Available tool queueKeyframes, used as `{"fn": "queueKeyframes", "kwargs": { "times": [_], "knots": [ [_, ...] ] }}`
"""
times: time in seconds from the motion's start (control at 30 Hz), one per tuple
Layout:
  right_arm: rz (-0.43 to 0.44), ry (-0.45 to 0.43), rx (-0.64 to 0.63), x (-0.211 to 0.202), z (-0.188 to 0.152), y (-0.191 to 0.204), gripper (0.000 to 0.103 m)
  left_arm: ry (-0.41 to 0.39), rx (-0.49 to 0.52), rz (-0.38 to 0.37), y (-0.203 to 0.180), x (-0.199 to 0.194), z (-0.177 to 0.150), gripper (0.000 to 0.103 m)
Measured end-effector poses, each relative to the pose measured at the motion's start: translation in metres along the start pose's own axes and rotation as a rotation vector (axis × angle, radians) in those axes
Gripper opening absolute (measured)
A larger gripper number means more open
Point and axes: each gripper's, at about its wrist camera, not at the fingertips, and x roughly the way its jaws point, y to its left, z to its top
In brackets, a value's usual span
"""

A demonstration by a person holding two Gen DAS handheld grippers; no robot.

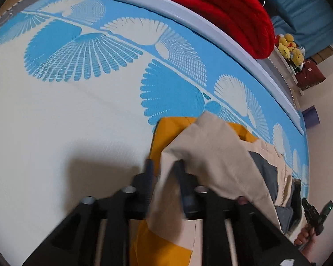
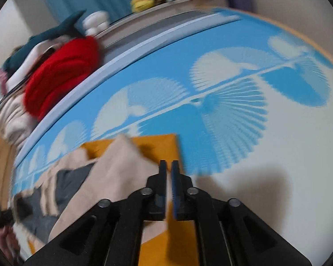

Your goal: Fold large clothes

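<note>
A large garment in beige, mustard yellow and dark grey [image 1: 213,153] lies on the blue and white patterned bed sheet [image 1: 55,115]. My left gripper [image 1: 164,166] is shut on a beige flap of the garment, which drapes over its right finger. In the right wrist view the same garment [image 2: 113,166] lies to the left of and under my right gripper [image 2: 169,165]. Its jaws stand nearly together above the yellow part, with no cloth seen between them. The right wrist view is blurred by motion.
A red knitted blanket [image 1: 228,11] and other piled clothes lie behind a pale blue edge strip [image 1: 211,33] of the bed. Yellow plush toys [image 1: 290,46] sit on a shelf beyond. The other gripper and hand show at the lower right [image 1: 315,219].
</note>
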Motion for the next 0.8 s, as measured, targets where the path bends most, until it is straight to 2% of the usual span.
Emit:
{"fn": "queueKeyframes", "kwargs": {
  "times": [0.03, 0.07, 0.1, 0.23, 0.33, 0.37, 0.43, 0.47, 0.5, 0.57, 0.6, 0.67, 0.7, 0.8],
  "knots": [
    [0.022, 0.008, -0.035, 0.001, 0.000, 0.005, 0.032, 0.011, 0.005, -0.019, -0.001, -0.003, 0.000, 0.037],
    [0.028, 0.013, -0.067, 0.003, -0.001, 0.010, 0.053, 0.020, 0.013, -0.041, -0.002, -0.007, 0.001, 0.040],
    [0.017, 0.025, -0.102, 0.007, -0.001, 0.015, 0.063, 0.026, 0.028, -0.061, -0.003, -0.010, 0.001, 0.044],
    [0.028, 0.082, -0.157, 0.024, -0.006, 0.023, 0.064, 0.024, 0.108, -0.075, -0.008, -0.018, -0.002, 0.051],
    [0.034, 0.101, -0.213, 0.032, -0.010, 0.032, 0.064, 0.025, 0.158, -0.036, -0.013, -0.009, -0.004, 0.051],
    [0.026, 0.101, -0.230, 0.034, -0.011, 0.034, 0.063, 0.004, 0.168, -0.019, -0.015, -0.008, -0.004, 0.051],
    [0.028, 0.089, -0.256, 0.035, -0.011, 0.038, 0.050, -0.021, 0.178, -0.041, -0.018, -0.004, -0.002, 0.051],
    [0.027, 0.086, -0.266, 0.035, -0.011, 0.039, 0.024, -0.019, 0.180, -0.058, -0.020, -0.001, -0.001, 0.050],
    [0.016, 0.081, -0.276, 0.035, -0.011, 0.040, 0.005, -0.016, 0.191, -0.065, -0.023, 0.004, -0.001, 0.048],
    [0.007, 0.057, -0.261, 0.031, -0.008, 0.037, 0.003, -0.021, 0.218, -0.057, -0.026, 0.011, 0.000, 0.023],
    [0.015, 0.037, -0.243, 0.028, -0.005, 0.035, 0.002, -0.014, 0.231, -0.058, -0.028, 0.014, 0.001, 0.000],
    [0.036, -0.029, -0.161, 0.016, 0.005, 0.025, 0.002, -0.063, 0.231, -0.061, -0.027, 0.009, 0.004, 0.001],
    [0.054, -0.060, -0.111, 0.010, 0.010, 0.019, 0.002, -0.119, 0.201, -0.071, -0.024, 0.002, 0.008, 0.001],
    [0.081, -0.143, 0.081, 0.000, 0.021, -0.006, 0.002, -0.191, 0.052, -0.124, -0.003, -0.006, 0.018, 0.001]
  ]
}}
